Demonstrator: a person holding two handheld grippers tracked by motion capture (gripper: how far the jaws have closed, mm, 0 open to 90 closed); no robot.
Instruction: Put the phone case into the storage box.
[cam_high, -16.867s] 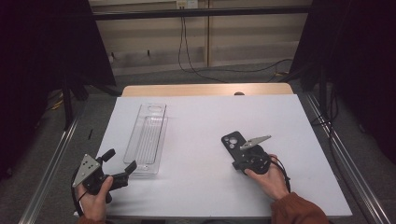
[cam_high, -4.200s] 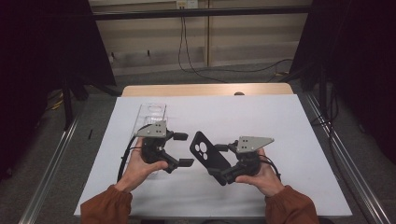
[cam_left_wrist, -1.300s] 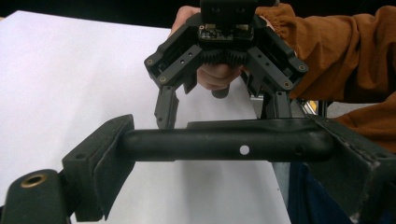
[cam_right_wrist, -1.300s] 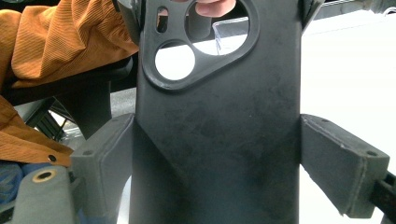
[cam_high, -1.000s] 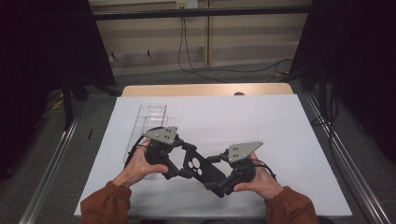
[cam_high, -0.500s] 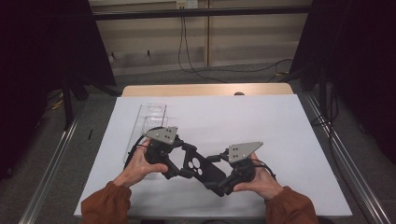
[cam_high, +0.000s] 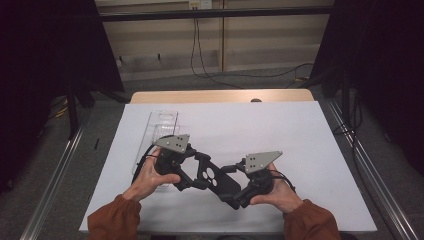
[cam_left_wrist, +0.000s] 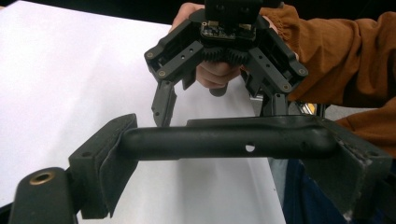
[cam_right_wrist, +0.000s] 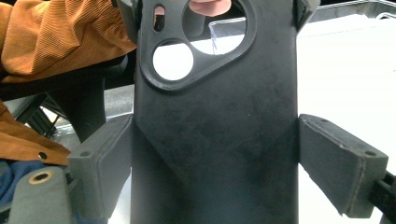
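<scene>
white surface is carrying a mid-air handover: left gripper and right gripper fingers are both clenching the black phone case; next, one probably releases.

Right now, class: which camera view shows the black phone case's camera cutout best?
The right gripper view: the phone case faces the lens, its cutout holes plain, held between the right claw. The left gripper view shows just its edge, gripped by the left claw. The high view shows it small.
</scene>
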